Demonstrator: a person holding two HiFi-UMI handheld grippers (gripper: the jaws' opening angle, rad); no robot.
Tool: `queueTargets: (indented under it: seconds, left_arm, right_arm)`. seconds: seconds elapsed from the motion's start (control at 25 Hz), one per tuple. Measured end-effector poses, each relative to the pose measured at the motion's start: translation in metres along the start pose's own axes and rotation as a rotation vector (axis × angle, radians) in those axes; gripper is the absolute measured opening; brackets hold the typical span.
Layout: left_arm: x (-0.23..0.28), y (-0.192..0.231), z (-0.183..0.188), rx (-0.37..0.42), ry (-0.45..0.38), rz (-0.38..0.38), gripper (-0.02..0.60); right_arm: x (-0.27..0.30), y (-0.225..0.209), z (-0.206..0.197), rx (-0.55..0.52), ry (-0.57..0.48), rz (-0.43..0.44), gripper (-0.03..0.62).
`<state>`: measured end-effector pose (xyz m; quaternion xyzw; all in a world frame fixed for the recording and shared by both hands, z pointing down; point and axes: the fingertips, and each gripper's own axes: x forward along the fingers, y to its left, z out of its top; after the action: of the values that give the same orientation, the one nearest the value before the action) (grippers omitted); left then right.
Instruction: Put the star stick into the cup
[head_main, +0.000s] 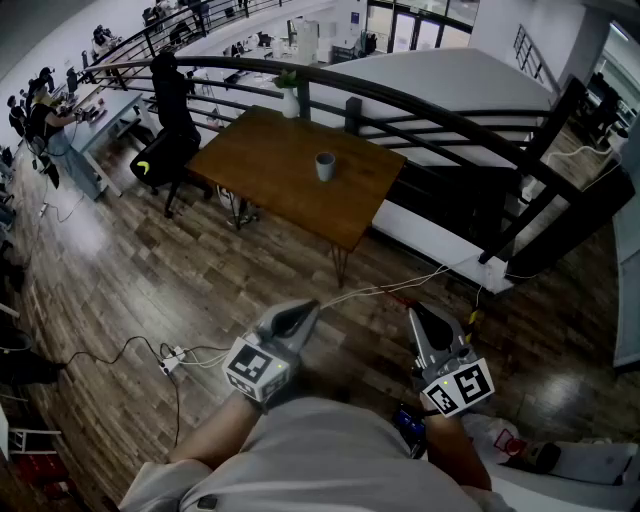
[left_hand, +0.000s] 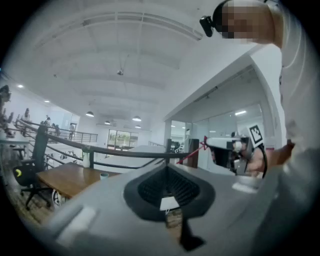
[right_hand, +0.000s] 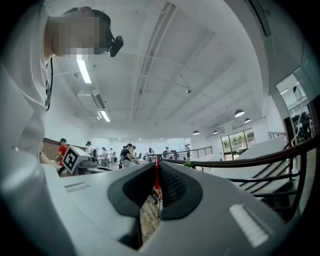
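- Fingers (right_hand: 175, 189) of the right gripper (right_hand: 157, 164) are clamped on the star stick (right_hand: 157, 176), a thin red rod standing upright between the dark pads.
- From the left gripper view, the same stick (left_hand: 196, 151) juts out of the right gripper's tip, with its red star at the end nearest the jaws.
- Left gripper (left_hand: 167, 169): pads closed tip to tip, with nothing between them.
- Both tools are held low and close to the person's body (head view), left gripper (head_main: 295, 318) and right gripper (head_main: 425, 316) side by side over the wooden floor (head_main: 120, 290).
- Cup (head_main: 325, 166) stands upright near the middle of the brown table (head_main: 260, 165), well apart from both grippers and from the stick.
- A white vase (head_main: 290, 100) holding a small plant sits at the table's far edge, against the curved railing (head_main: 420, 105).
- A black office chair (head_main: 165, 145) stands at the table's left end.
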<state>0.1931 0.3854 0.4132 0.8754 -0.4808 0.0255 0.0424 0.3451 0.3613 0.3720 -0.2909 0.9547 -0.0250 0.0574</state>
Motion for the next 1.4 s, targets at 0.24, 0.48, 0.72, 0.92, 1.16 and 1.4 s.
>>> queueTargets:
  seconds: [0.24,0.48,0.72,0.92,1.16,1.4]
  left_arm:
    - [0.007,0.002,0.0,0.006,0.004,-0.004,0.003]
    - [0.007,0.011,0.0,0.002,0.018,0.001,0.003]
    - [0.008,0.032,-0.001,-0.005,0.021,0.007,0.003]
    - [0.008,0.061,-0.007,-0.019,0.027,0.015,0.003]
    - [0.006,0.109,-0.009,-0.044,0.026,0.027,0.003]
    - [-0.003,0.18,0.003,-0.045,0.007,0.035,0.003]
  right_arm:
    - [0.002,-0.006,0.001,-0.007,0.003,0.0,0.023]
    - [0.01,-0.007,0.0,-0.003,0.007,0.005,0.023]
    - [0.03,-0.008,-0.004,0.001,0.008,0.016,0.023]
    - [0.058,-0.01,-0.011,0.002,0.018,0.02,0.023]
    - [0.11,-0.012,-0.021,0.025,0.035,0.034,0.023]
    - [0.182,-0.001,-0.02,0.008,0.042,0.05,0.023]
